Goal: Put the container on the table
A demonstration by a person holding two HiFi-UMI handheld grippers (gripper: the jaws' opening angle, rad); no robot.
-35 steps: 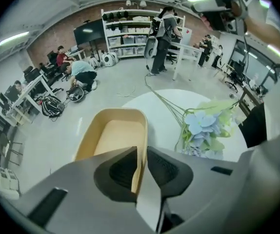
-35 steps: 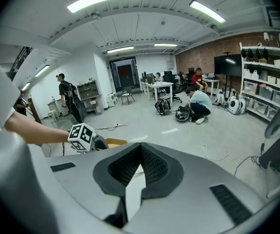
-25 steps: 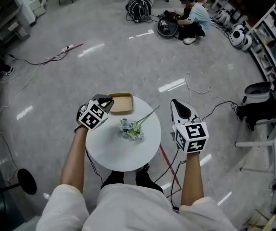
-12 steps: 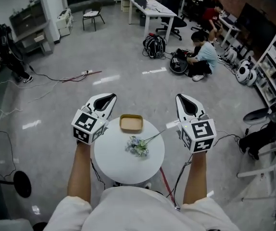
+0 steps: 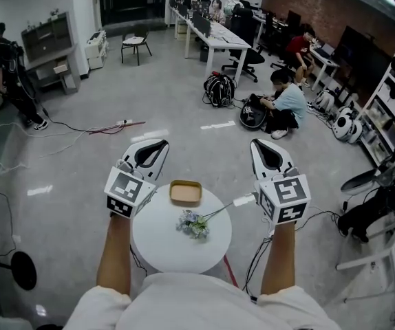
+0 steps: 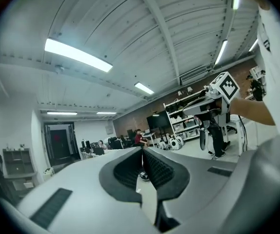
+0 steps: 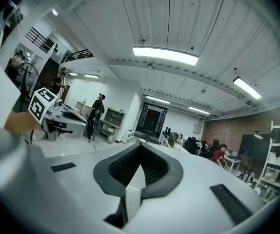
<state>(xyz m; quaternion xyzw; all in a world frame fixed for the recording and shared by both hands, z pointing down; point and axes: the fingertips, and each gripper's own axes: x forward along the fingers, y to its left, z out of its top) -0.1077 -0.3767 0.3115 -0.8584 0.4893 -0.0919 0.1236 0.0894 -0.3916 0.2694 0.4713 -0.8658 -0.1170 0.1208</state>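
Container [image 5: 186, 192] sits on round worktop [image 5: 149, 243], far edge, near flower sprig [image 5: 193, 224]. Judged light, rigid, shallow; rim best hold. Left tool [image 5: 157, 145], right tool [image 5: 259, 145]: jaws pressed together, empty, flanking worktop.

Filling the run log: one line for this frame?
container on table | flowers beside it | left gripper shut, empty | right gripper shut, empty
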